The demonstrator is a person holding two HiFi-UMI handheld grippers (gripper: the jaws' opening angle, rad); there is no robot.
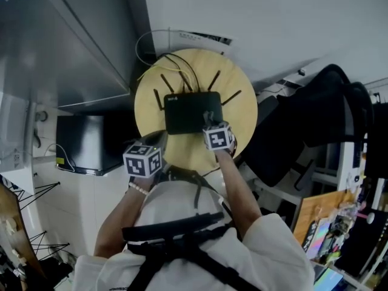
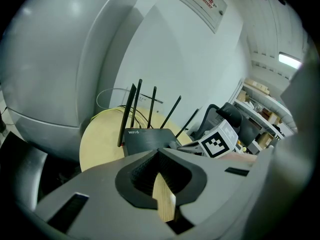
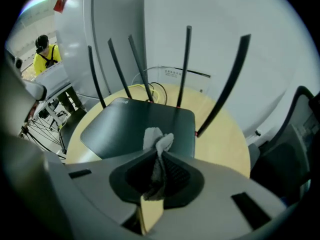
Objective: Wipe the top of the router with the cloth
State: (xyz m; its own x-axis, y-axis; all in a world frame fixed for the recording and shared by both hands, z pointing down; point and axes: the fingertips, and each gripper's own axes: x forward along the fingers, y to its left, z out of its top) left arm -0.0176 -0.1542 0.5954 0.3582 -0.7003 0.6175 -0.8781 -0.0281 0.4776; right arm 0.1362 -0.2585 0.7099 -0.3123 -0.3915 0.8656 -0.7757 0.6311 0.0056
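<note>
Claw on the left (image 2: 159,153) is closed and empty, hanging over the near edge of the round worktop (image 1: 148,102); router (image 1: 193,112) lies mid-worktop; right claw (image 3: 159,156) pinches the cloth (image 3: 158,140) over the router's near right edge.

Cloth (image 3: 158,137) lower part buried between right gripper (image 3: 159,153) jaws; wall label (image 3: 183,74) print too small to read; router (image 3: 135,124) near edge hidden.

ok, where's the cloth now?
Right gripper view: the small grey cloth is pinched in the right gripper, at the near edge of the black router on the round wooden table.
</note>
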